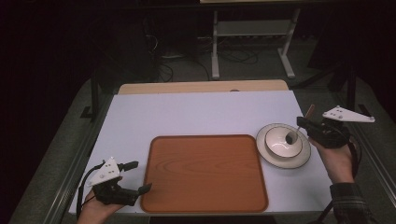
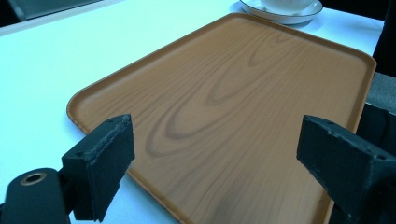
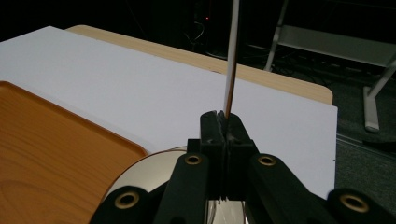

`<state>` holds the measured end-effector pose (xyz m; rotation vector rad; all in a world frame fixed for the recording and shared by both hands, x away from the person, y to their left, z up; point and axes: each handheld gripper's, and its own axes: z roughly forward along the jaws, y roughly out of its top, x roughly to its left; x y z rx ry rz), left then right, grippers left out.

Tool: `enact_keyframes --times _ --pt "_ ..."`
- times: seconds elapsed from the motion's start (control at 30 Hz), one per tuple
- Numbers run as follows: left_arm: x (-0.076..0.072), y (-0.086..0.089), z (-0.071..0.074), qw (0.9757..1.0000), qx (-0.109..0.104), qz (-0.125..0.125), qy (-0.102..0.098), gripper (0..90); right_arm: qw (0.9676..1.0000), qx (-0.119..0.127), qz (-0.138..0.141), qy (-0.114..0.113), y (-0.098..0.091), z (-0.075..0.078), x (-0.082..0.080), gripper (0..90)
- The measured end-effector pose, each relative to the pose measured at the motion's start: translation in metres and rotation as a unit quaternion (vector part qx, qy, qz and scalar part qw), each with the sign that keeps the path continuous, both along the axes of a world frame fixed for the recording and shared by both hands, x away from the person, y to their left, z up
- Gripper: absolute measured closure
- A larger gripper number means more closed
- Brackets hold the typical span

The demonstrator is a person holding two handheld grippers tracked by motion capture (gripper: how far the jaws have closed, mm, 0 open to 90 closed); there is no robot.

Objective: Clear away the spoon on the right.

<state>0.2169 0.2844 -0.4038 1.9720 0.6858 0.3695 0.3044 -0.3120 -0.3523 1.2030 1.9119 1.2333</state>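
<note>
My right gripper [image 1: 301, 122] is shut on the thin handle of a spoon [image 1: 291, 136], whose tip hangs inside a white bowl [image 1: 276, 140] on a dark-rimmed plate [image 1: 304, 156]. In the right gripper view the jaws [image 3: 223, 122] are pressed together on the spoon handle [image 3: 232, 70], which rises straight up, with the plate [image 3: 149, 175] below. An orange wood-grain tray [image 1: 205, 172] lies in the middle of the table. My left gripper [image 1: 141, 176] stands open at the tray's front left corner; its own view shows its jaws [image 2: 219, 163] wide apart over the tray [image 2: 224, 93], holding nothing.
The white table top [image 1: 187, 112] has a wooden strip [image 1: 201, 86] along its far edge. Beyond it, a metal stand [image 1: 252, 42] and cables sit on the dark floor. The plate lies just right of the tray.
</note>
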Motion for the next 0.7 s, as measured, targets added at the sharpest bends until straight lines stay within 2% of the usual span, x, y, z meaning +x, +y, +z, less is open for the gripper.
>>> enact_keyframes --times 0.4,0.7 --pt "0.000 0.001 0.000 1.0000 -0.001 0.001 0.000 10.9 0.9992 -0.010 0.038 -0.009 0.018 0.017 -0.007 88.2" --pt "-0.001 0.000 0.000 1.0000 0.000 0.001 0.000 10.9 0.9961 -0.016 0.086 -0.011 0.038 0.026 -0.015 88.2"
